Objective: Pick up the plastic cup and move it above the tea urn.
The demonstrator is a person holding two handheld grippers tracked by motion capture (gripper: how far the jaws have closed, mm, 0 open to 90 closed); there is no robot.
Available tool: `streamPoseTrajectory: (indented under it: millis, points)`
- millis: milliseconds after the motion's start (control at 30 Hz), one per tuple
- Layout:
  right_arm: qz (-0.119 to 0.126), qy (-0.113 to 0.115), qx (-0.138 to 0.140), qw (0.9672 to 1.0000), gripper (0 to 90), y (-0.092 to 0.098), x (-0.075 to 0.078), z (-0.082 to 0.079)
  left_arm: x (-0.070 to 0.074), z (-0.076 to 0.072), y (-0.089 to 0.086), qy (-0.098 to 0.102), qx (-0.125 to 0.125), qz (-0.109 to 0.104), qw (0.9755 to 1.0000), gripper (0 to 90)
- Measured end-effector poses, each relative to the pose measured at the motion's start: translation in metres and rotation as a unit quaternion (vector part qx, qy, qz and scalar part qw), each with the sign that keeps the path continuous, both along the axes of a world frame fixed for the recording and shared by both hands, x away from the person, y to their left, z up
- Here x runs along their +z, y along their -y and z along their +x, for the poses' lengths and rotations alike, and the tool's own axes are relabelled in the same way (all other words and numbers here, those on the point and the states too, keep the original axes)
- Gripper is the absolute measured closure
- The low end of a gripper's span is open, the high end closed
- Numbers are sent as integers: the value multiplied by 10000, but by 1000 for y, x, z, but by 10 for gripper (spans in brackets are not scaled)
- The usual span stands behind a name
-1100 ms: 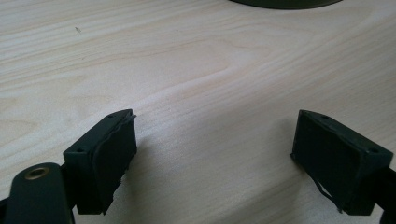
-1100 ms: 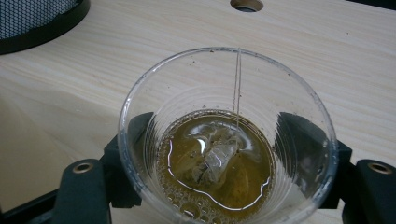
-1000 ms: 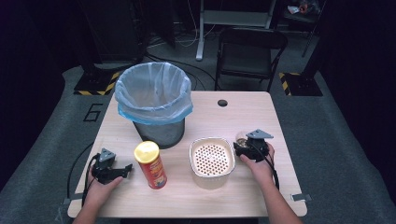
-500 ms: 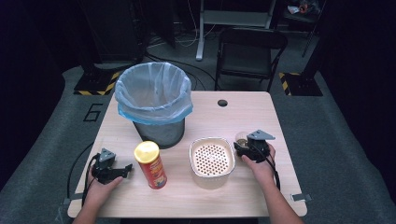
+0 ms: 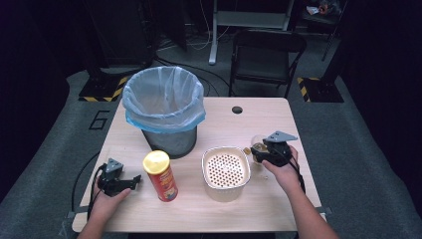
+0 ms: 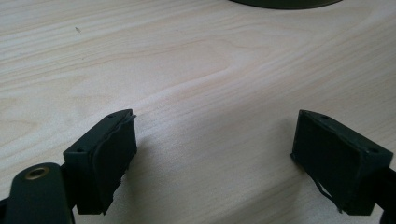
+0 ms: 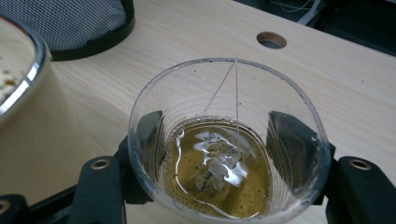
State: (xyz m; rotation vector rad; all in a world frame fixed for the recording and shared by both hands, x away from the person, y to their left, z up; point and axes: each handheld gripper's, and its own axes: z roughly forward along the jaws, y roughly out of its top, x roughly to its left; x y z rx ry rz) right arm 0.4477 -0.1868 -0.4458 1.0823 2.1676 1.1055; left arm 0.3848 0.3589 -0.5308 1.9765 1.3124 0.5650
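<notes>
Right gripper view: my right claw (image 7: 219, 158) has a clear cup (image 7: 224, 140) between its jaws, one black pad on each side of the wall, and they've just been closing in on it. Grasping the cup now.
Cup contents: amber tea in the bottom, a tea bag (image 7: 215, 170) sunk in it, its string (image 7: 236, 93) running up to the far rim.
Cup tilt: looks upright; the liquid sits level.
Around the cup: cream strainer bowl (image 7: 28, 107) at the left edge of the frame, just beside the cup; bin (image 7: 79, 23) base at upper left; a round hole (image 7: 272, 40) in the table (image 7: 355, 93) at upper right.
High view: cup (image 5: 258, 145) right of centre, just right of the bowl (image 5: 225, 169), my right claw (image 5: 263, 152) on it, my hand behind.
High view, left: my left claw (image 5: 133, 179) lower left on the table, jaws pointing at the red can (image 5: 160, 175), close but apart from it.
Left gripper view: left claw (image 6: 215, 154) released, jaws wide apart, bare wood between them.
Bin: centre left in the high view, blue bag (image 5: 164, 97) lining it, behind the can.
</notes>
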Motion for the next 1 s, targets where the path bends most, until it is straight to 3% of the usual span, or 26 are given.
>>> streamPoseTrajectory:
  millis: [300,400,433,533,700,1000]
  points:
    - [86,152,411,9990,376,0,34,8,0,0,0,0,0,3,10000,132]
    - [83,311,611,9976,377,-2,43,11,0,0,0,-2,0,2,10000,133]
    - [62,375,793,9961,379,-3,48,13,0,0,0,0,-1,2,10000,132]
    - [40,414,867,9954,381,-5,51,15,0,0,0,-1,-1,2,10000,132]
    - [24,599,1163,9914,384,-8,57,24,0,0,0,-2,-2,3,10000,133]
    - [92,809,1370,9872,384,-12,62,26,0,0,0,-1,-3,3,10000,133]
